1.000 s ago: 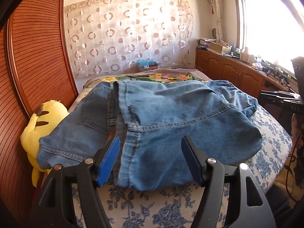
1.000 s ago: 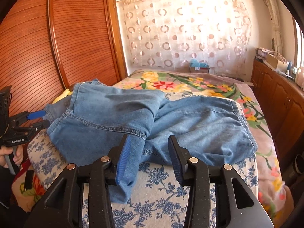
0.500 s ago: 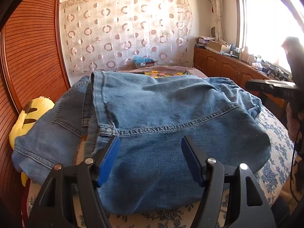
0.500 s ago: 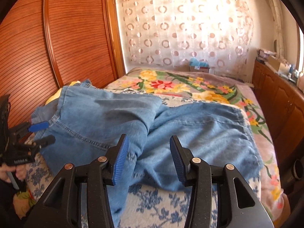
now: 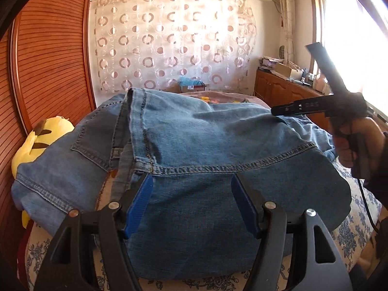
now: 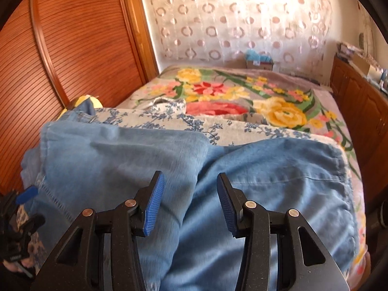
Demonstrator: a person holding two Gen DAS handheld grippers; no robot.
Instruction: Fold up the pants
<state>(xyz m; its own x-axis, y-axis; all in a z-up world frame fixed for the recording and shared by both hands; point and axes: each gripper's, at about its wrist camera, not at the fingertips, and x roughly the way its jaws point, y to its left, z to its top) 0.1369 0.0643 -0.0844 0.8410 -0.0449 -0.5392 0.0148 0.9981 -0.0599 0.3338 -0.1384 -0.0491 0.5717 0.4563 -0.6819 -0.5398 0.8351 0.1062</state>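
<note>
Now, jeans (image 5: 206, 160): spread mid-frame on bed (image 6: 242, 126), filling lower half of both views | left tool (image 5: 191, 203): spread, nothing pinched, low centre above denim | right tool (image 6: 189, 201): spread, empty, bottom centre over the legs | plush toy (image 5: 41, 135): left edge.

I see a bed (image 6: 266, 131) with floral covers as my landmark. Left of it stands a slatted wooden wardrobe (image 6: 80, 48); behind it hangs a circle-patterned curtain (image 5: 169, 43); right of it, wooden cabinets (image 5: 286, 92) below a bright window (image 5: 344, 36).
</note>
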